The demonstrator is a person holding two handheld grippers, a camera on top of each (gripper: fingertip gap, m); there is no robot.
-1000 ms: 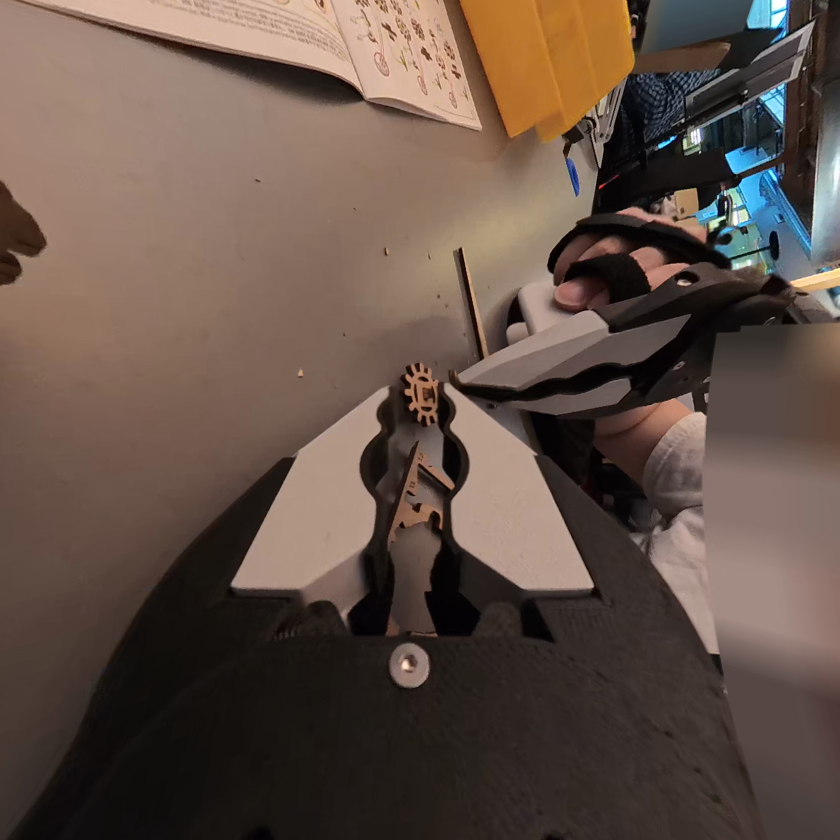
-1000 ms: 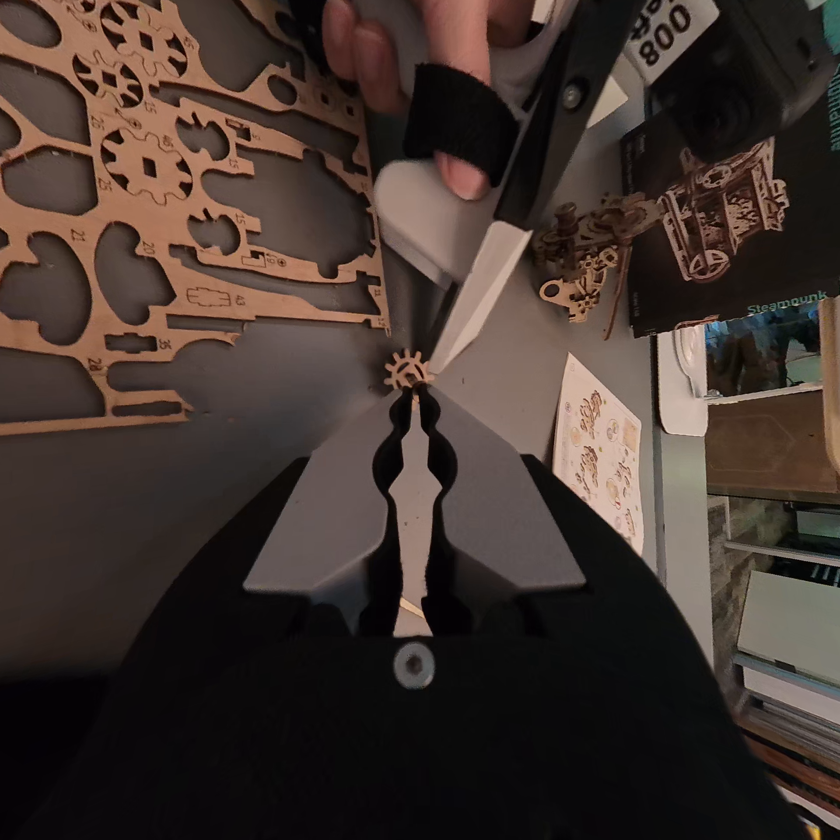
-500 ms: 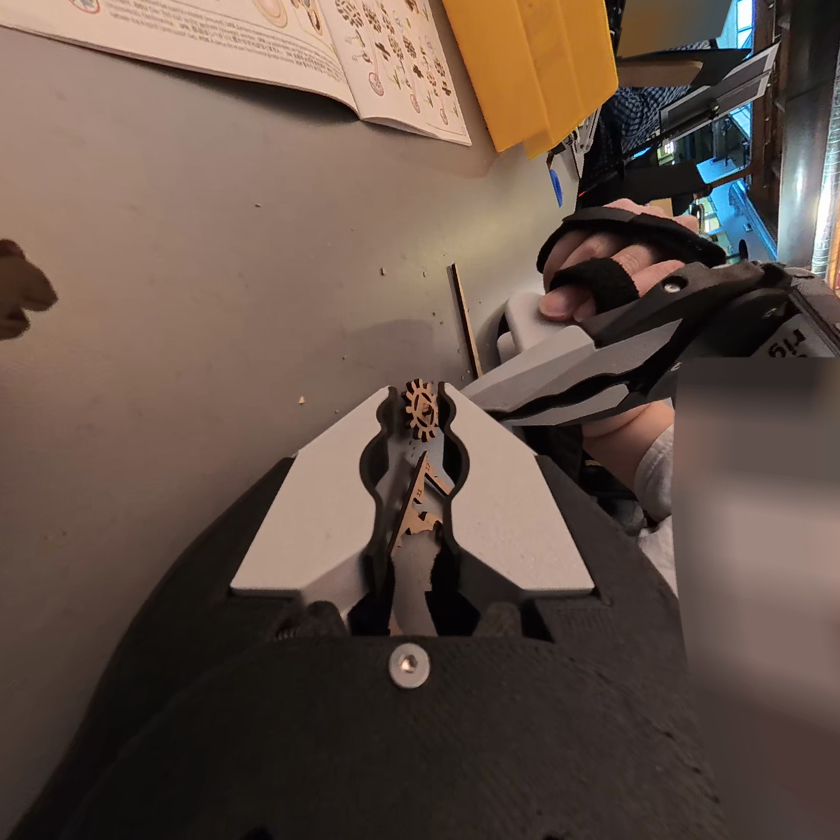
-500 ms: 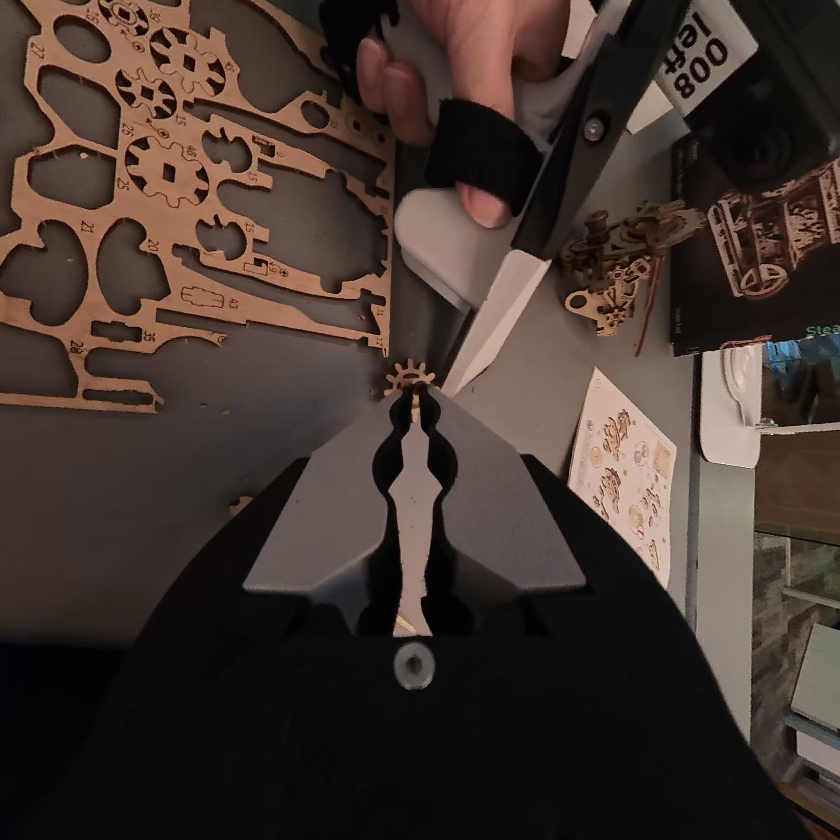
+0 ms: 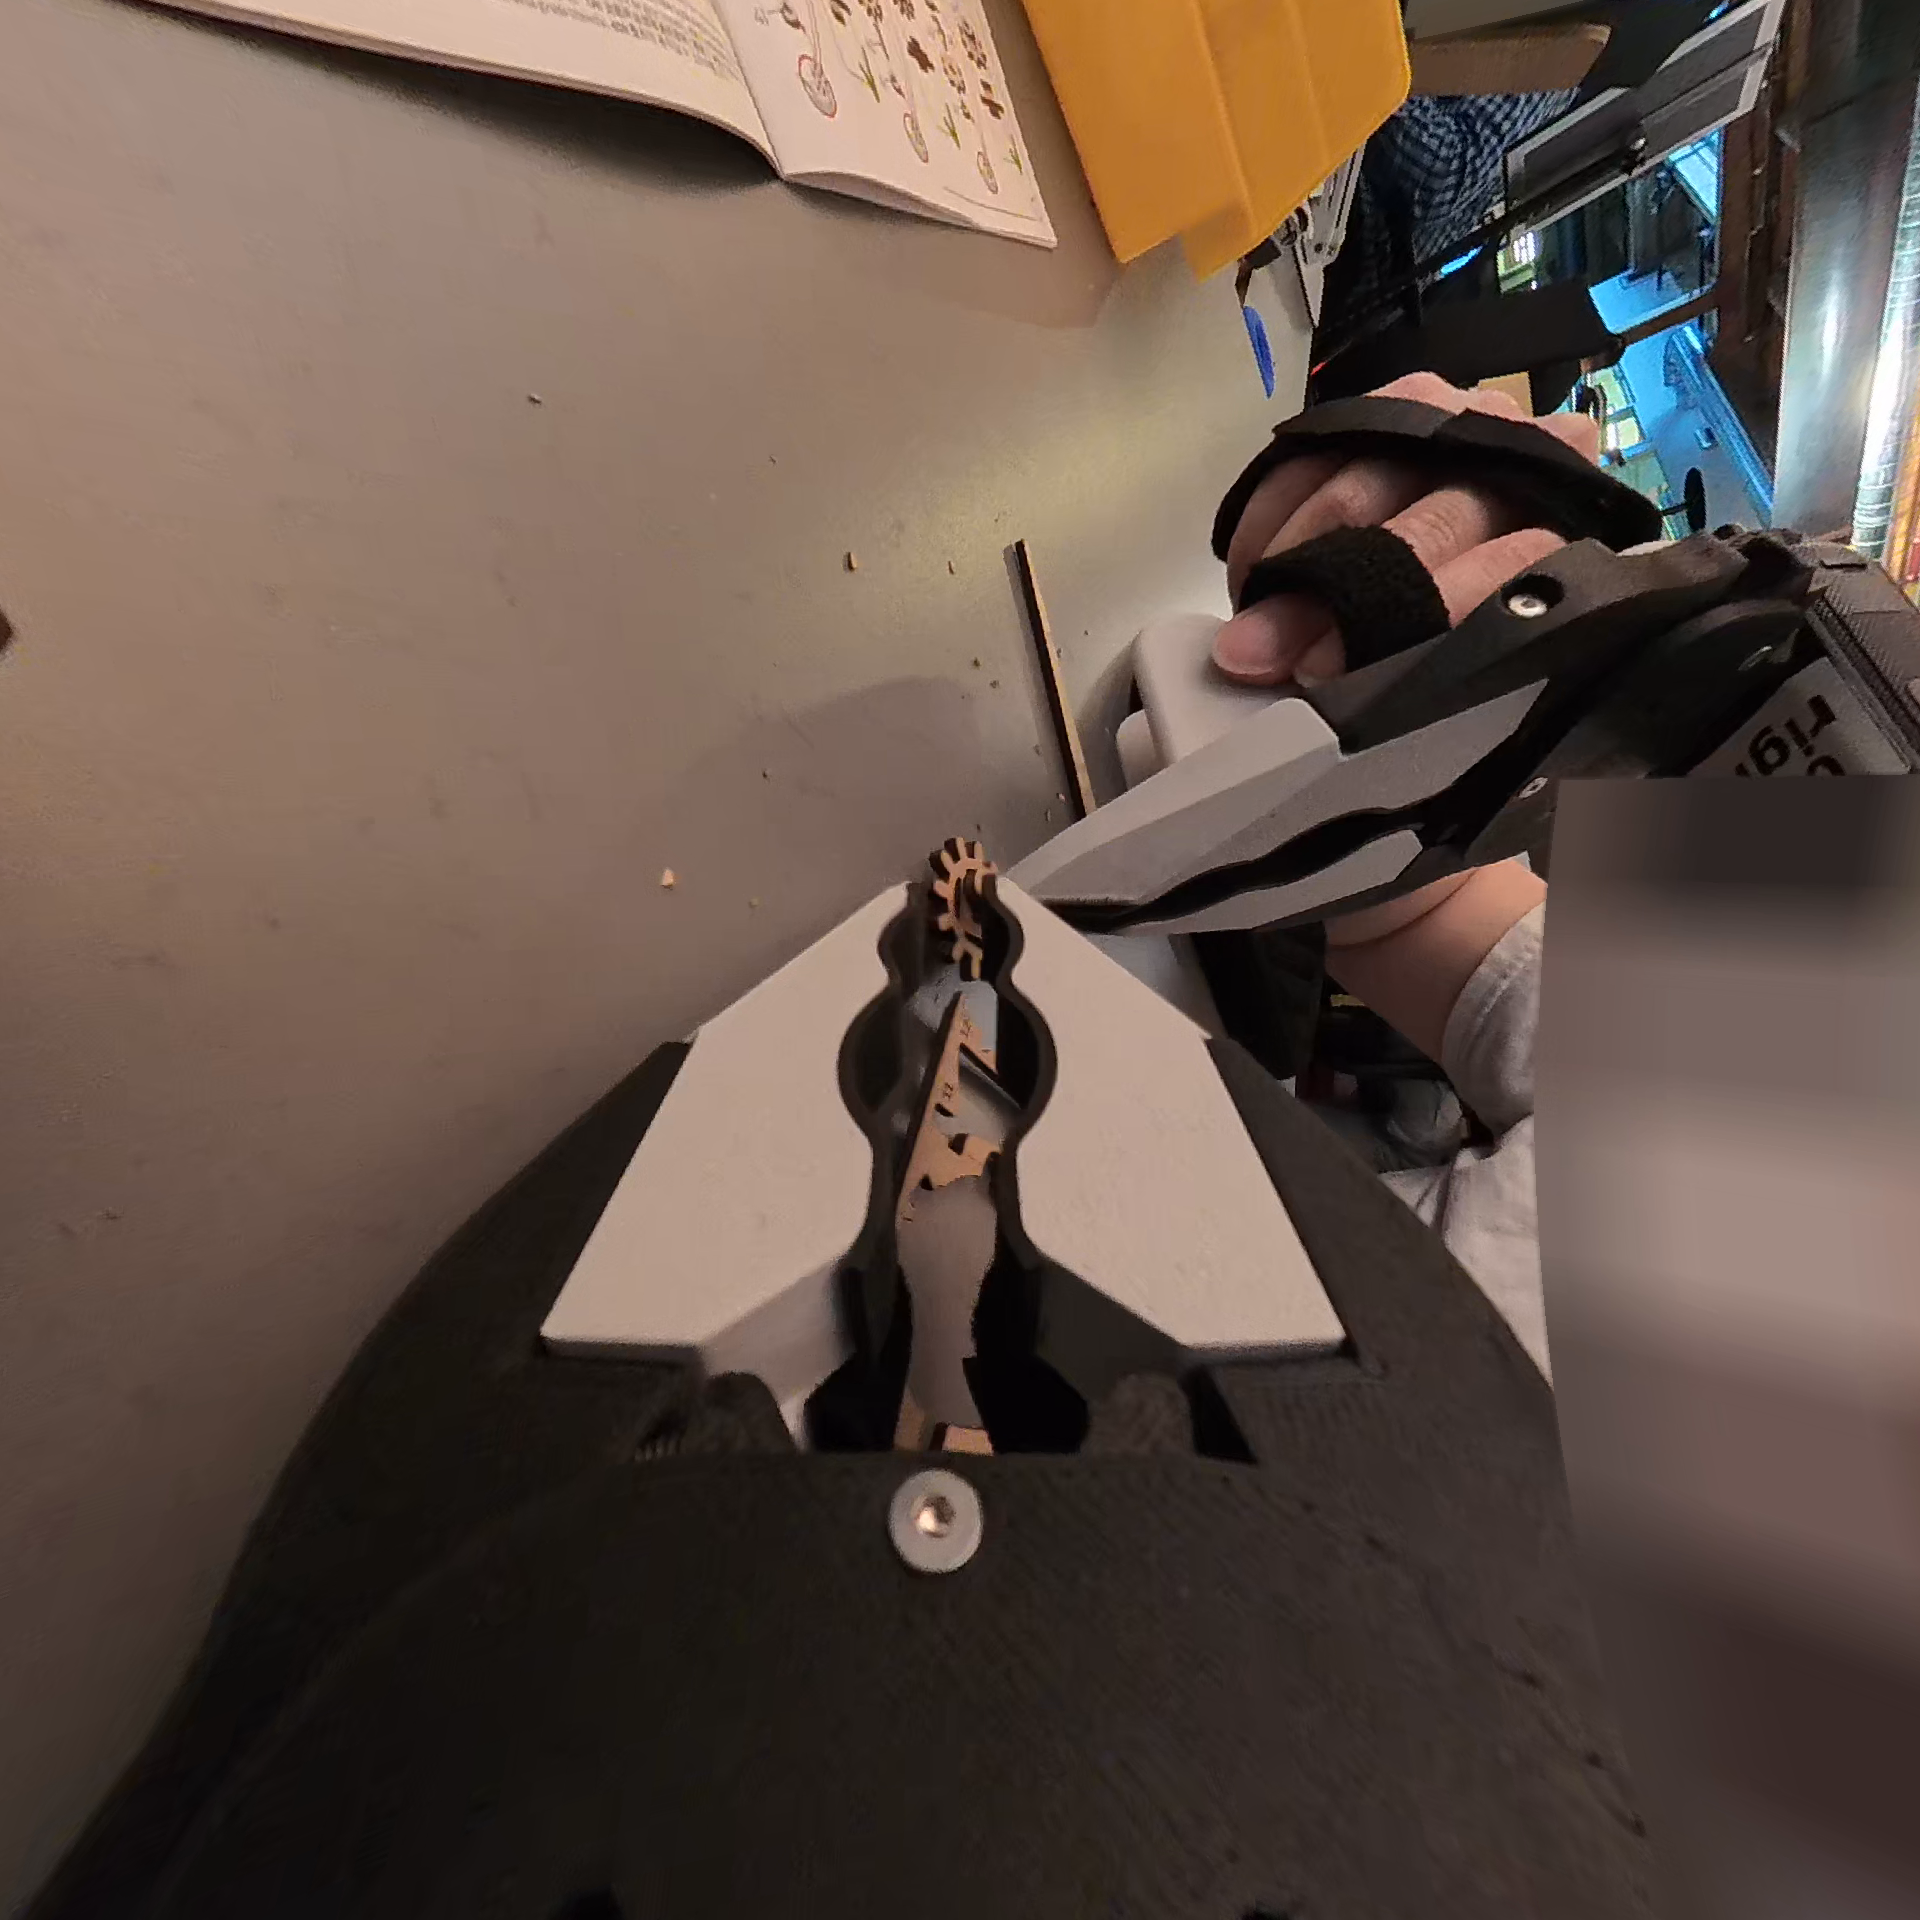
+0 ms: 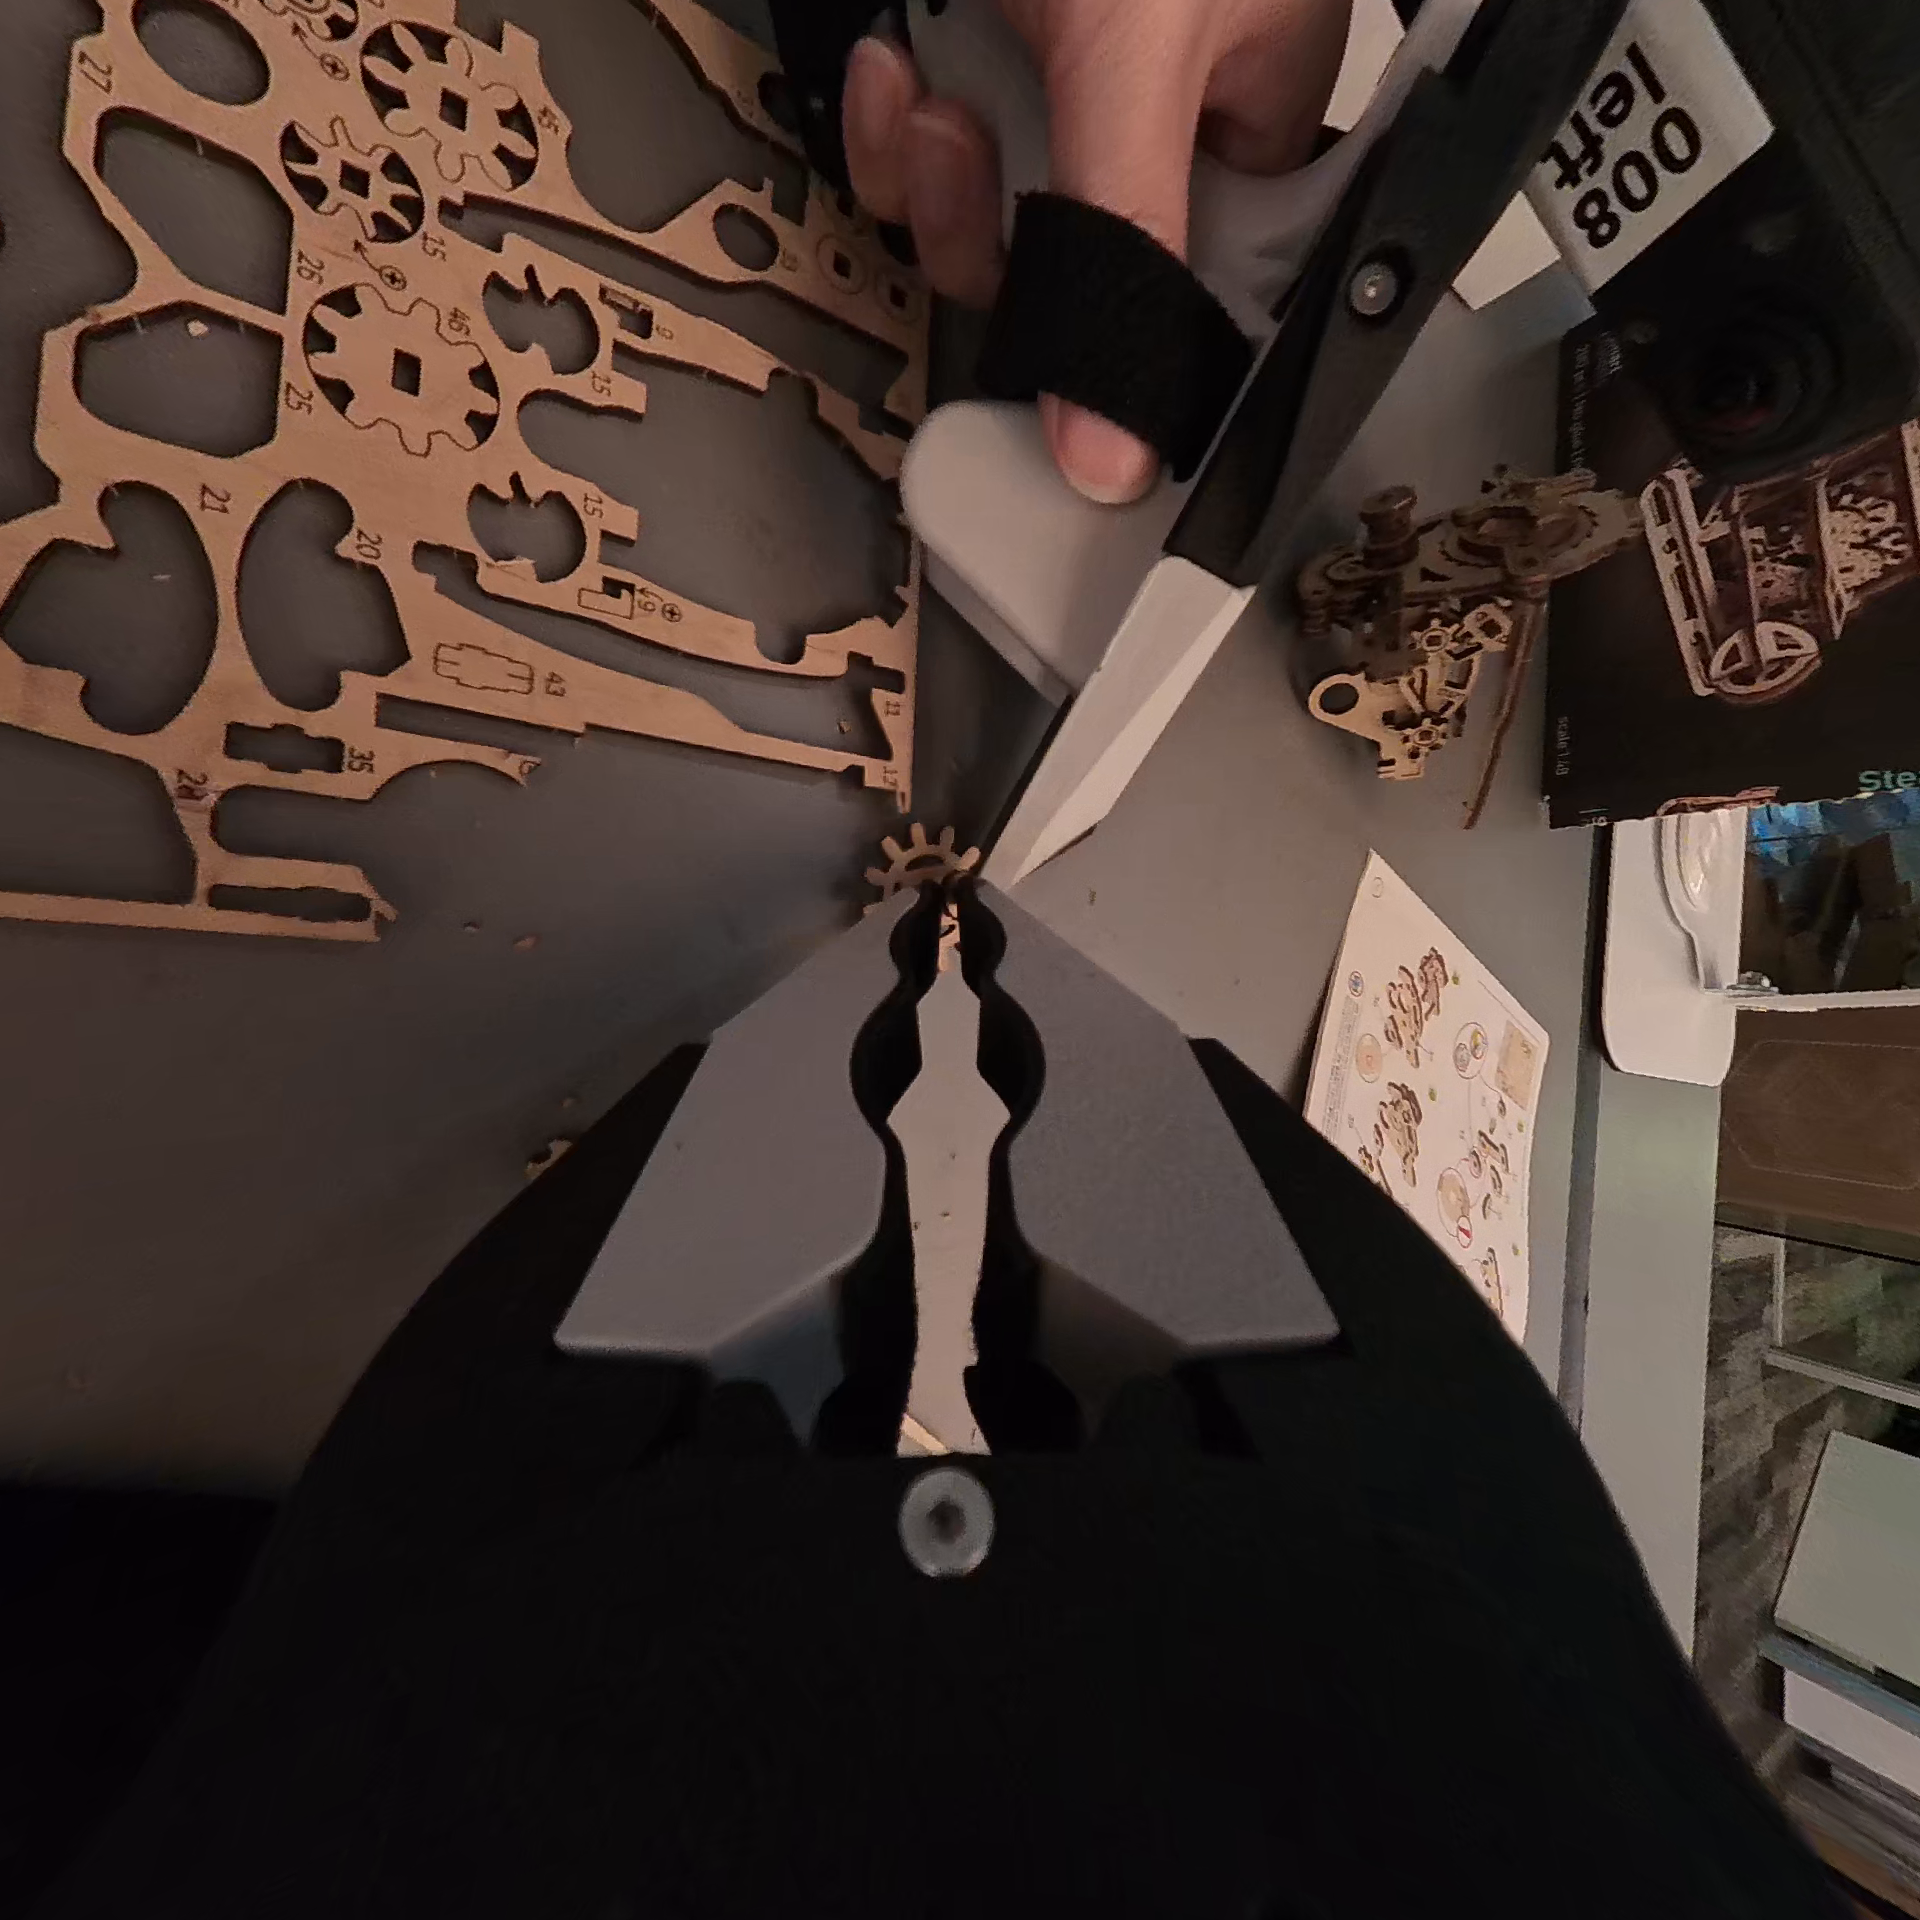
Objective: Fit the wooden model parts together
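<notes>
A small wooden gear sits clamped between the tips of my left gripper, which is shut on it. My right gripper comes in from the right, shut, with its tips touching the gear. In the right wrist view the gear faces the camera just above the tips of my right gripper. That gripper is shut on a small pale wooden peg at the gear's hub. The left gripper's grey finger reaches the gear from the upper right. Both hang above the grey table.
A punched-out wooden parts sheet lies to the left. A partly built wooden model, a black box and an instruction sheet lie to the right. An open booklet and a yellow folder lie at the far edge.
The two grippers have stayed tip to tip on the gear. The gear has turned more edge-on in the left wrist view, and both grippers have drifted slightly over the table.
</notes>
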